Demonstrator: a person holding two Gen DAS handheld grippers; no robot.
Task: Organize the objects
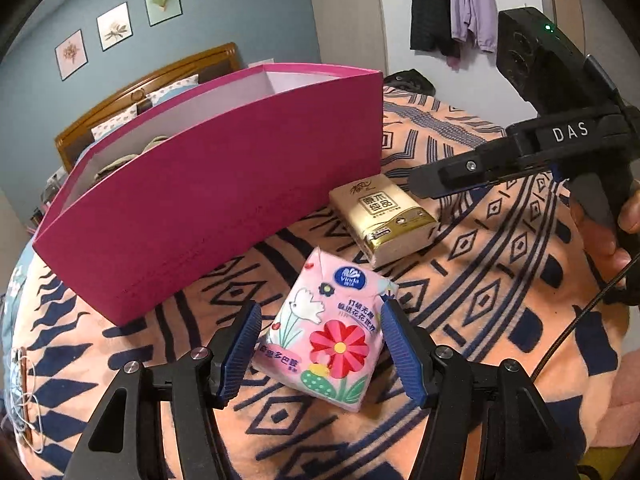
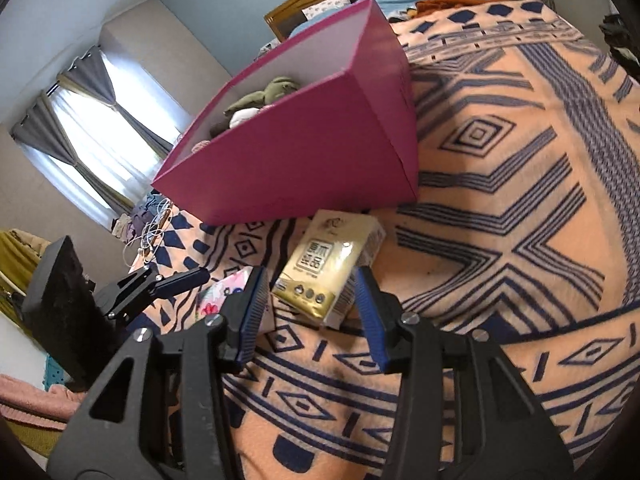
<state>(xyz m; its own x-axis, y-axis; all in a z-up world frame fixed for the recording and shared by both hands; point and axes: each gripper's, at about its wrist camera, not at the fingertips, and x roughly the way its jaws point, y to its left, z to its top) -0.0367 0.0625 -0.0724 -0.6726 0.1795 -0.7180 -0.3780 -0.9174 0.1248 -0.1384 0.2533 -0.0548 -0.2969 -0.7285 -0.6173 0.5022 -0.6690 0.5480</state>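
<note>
Bedroom scene: an orange blanket with navy geometric patterns (image 1: 500, 280) carries a tall magenta cardboard box (image 1: 224, 200). Near the box lie a pink floral tissue pack (image 1: 328, 332) and a gold tissue pack (image 2: 328, 268). The left gripper (image 1: 320, 344) straddles the pink pack, fingers spread; the right gripper (image 2: 310, 308) is spread around the gold pack.

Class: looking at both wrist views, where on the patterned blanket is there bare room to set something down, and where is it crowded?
Free: the broad orange-and-navy patterned blanket right of the magenta cardboard box and gold tissue pack, and the strip nearest the right gripper. Crowded: before the box, where the gold pack, pink floral tissue pack and open left gripper cluster.
</note>
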